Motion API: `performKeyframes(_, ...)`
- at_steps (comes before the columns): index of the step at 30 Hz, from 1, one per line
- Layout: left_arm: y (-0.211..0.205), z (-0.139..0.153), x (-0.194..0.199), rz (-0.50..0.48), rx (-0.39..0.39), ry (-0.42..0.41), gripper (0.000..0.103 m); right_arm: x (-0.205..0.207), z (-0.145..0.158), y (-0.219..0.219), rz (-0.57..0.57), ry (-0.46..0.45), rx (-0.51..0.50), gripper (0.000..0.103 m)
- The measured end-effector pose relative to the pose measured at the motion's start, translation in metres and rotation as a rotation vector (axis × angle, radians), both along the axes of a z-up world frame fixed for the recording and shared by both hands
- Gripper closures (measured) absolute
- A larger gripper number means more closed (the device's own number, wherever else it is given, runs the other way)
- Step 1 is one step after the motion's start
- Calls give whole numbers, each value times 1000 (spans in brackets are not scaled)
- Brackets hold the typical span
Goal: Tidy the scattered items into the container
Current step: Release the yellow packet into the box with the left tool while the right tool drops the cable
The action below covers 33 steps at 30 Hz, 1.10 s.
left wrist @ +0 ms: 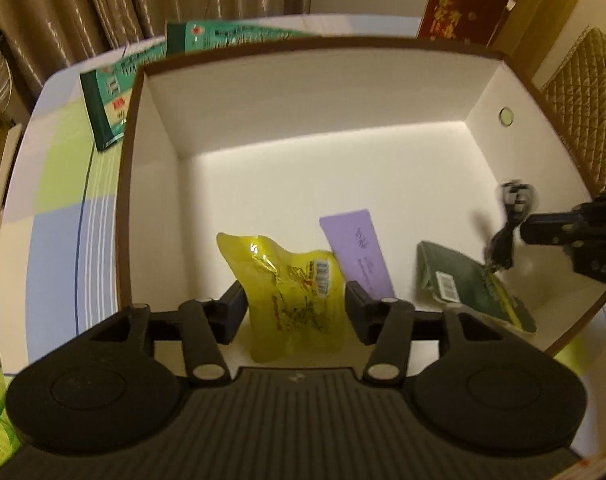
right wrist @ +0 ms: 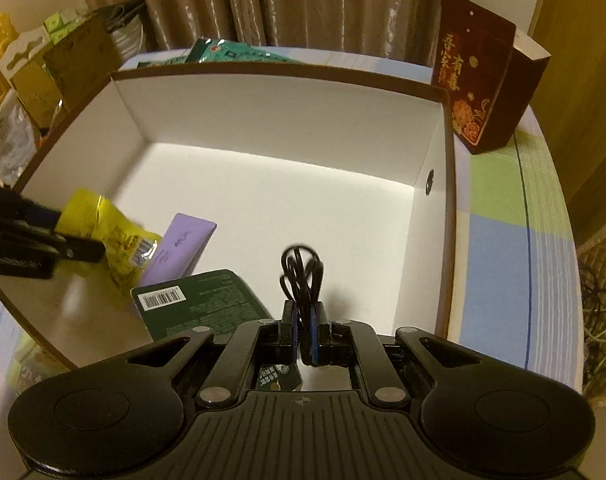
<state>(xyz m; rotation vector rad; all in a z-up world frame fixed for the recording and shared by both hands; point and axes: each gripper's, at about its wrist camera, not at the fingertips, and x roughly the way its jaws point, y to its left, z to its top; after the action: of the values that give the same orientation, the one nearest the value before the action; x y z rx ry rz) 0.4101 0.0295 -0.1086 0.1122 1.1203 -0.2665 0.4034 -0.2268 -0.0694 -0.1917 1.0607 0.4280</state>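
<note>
Right tool grips black cable — box floor beyond bare.

The left gripper hangs with its jaws spread wide, one finger at 9 o'clock of the gap and the other at 3 o'clock, both clear of any contact. From the right wrist view it enters at 9 o'clock, tilted slightly downward. The right gripper has its jaws pressed nearly together, blue pads facing each other. From the left wrist view it reaches in from 3 o'clock.
</note>
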Motion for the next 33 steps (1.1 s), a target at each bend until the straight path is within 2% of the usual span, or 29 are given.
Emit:
performKeyframes(1,0,3,0,1,-5,-8,46,-1,1,1,6,-7,0,98)
performKeyframes(2,-1,5,-1,2,-4,-17,38,-2,1,1,11,-12,0,91)
performKeyframes(3,-3,7,-2,4,3,-29,34,-3,2,1,14,-16,1,83)
performKeyframes(4,-5,9,-4,4,13,-41,31,-4,3,2,22,-20,15,69)
performKeyframes(7,-11,11,-8,-8,29,-51,27,-12,8,3,44,-41,52,47)
performKeyframes(8,-12,12,-9,-10,29,-50,24,-15,9,5,48,-53,46,35)
performKeyframes(14,-16,16,-22,-15,33,-58,18,-27,15,7,80,-66,47,14)
performKeyframes(18,-17,22,-30,-9,25,-64,17,-35,18,4,75,-73,39,9)
performKeyframes(33,-21,59,-63,-3,-1,-117,17,-56,43,-22,-13,-131,114,6)
